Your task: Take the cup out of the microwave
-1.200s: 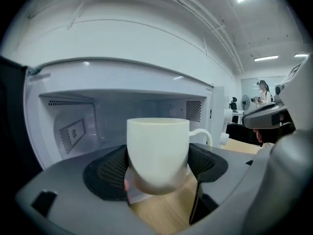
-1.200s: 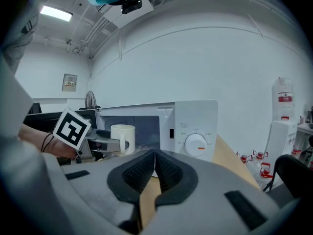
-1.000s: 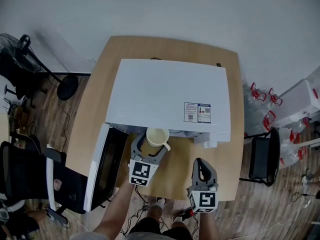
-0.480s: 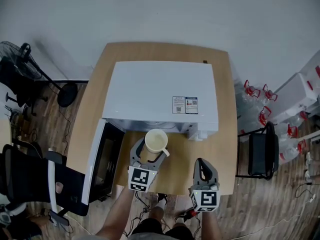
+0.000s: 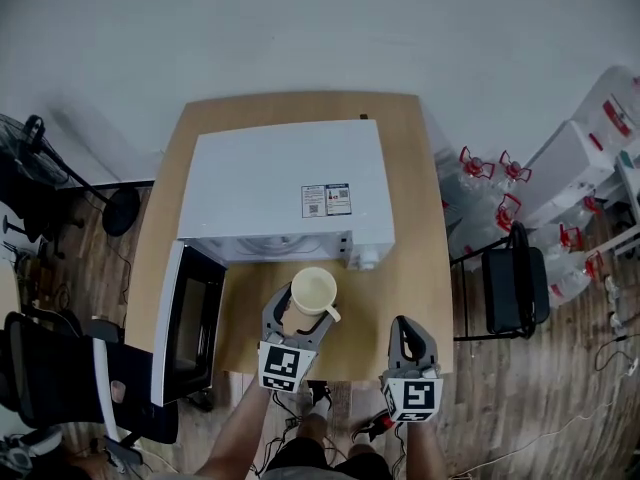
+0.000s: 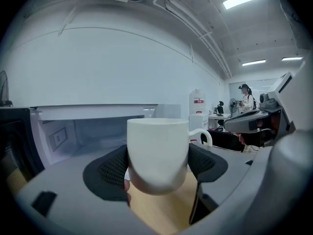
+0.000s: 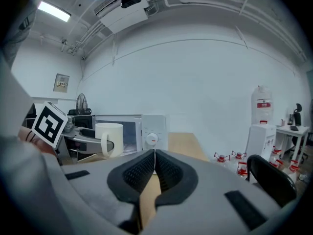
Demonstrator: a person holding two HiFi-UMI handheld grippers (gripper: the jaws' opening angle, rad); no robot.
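Seen from above, the left gripper [image 5: 303,311] is clamped on the white cup [image 5: 314,290] at lower centre of the frame, one dark pad on each side of its body. We see the cup upright and outside the microwave [image 5: 280,188], just in front of the oven's open front and over the wooden table [image 5: 420,268]. Its handle points toward the lower right. In the left gripper view the cup fills the middle, with the lit oven cavity behind it.

The microwave door [image 5: 185,323] hangs open at the left of the frame, past the table's edge. The right gripper [image 5: 405,330] hangs to the right of the cup, well apart from it, over the table's near edge. In its own view we find its jaws pressed together with nothing between them.

A black chair [image 5: 515,288] stands at the right of the table, and clear water bottles [image 5: 480,168] with red handles sit on the floor beyond it.
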